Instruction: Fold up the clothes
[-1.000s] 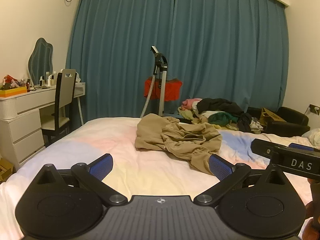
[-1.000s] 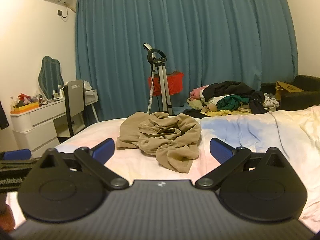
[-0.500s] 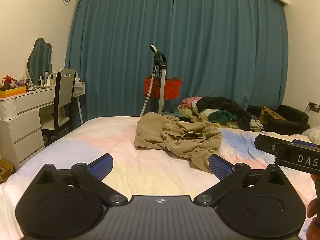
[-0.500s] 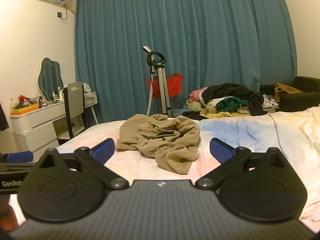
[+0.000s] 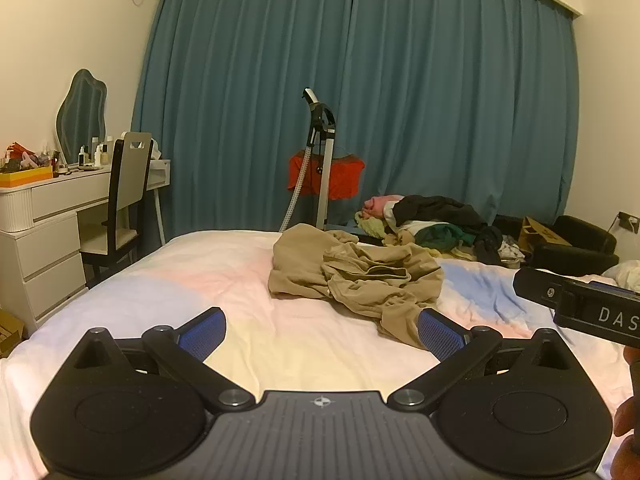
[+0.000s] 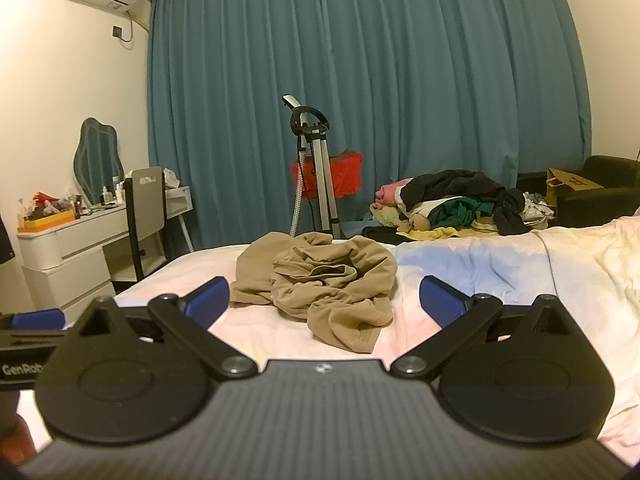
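teal curtains (image 5: 360, 100), garment steamer (image 5: 320, 160), white dresser (image 5: 48, 232), chair (image 5: 124, 192), wavy mirror (image 5: 82, 114).

Both cams low, fwd, share bed (image 5: 168, 276).

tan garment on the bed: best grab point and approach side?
Probably the loose end of the crumpled tan garment trailing nearest the grippers. It lies flat and free on the bedsheet, while the middle is bunched in layered folds. Come in low from the near side; the open right gripper already faces it, the open left gripper alongside.
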Available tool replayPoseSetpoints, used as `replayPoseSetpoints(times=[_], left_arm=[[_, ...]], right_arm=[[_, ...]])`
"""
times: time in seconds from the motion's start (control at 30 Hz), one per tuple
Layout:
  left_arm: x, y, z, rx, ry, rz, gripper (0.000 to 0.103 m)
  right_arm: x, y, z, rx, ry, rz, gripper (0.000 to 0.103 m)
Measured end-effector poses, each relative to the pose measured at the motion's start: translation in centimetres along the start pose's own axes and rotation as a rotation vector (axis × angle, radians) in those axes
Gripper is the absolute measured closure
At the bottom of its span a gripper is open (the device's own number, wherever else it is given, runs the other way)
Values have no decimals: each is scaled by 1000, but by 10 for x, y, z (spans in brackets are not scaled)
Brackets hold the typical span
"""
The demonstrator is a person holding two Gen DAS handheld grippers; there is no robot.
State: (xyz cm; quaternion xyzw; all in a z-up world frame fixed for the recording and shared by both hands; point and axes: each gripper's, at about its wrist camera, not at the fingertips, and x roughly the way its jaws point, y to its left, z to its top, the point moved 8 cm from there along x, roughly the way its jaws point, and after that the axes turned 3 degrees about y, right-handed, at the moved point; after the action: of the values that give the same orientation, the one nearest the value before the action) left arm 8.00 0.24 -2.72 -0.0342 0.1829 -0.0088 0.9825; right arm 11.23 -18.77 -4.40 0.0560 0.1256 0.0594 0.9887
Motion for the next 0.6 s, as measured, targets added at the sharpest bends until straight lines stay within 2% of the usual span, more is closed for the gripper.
replayPoseSetpoints(times=[0.17, 0.23, 0.37, 0.47, 0.6], left_arm=[[-3, 3, 2, 3, -23, 25, 0], [-4, 4, 6, 2, -8, 37, 0], [-18, 10, 31, -5, -36, 57, 0], [-24, 22, 48, -31, -51, 78, 0], [-16, 42, 46, -36, -20, 97, 0]], right_arm=[[2, -2, 3, 10, 4, -17, 0], [2, -3, 3, 15, -4, -19, 0], [8, -2, 2, 9, -18, -21, 0], [31, 0, 7, -27, -16, -34, 0], [87, 14, 15, -79, -4, -5, 0]])
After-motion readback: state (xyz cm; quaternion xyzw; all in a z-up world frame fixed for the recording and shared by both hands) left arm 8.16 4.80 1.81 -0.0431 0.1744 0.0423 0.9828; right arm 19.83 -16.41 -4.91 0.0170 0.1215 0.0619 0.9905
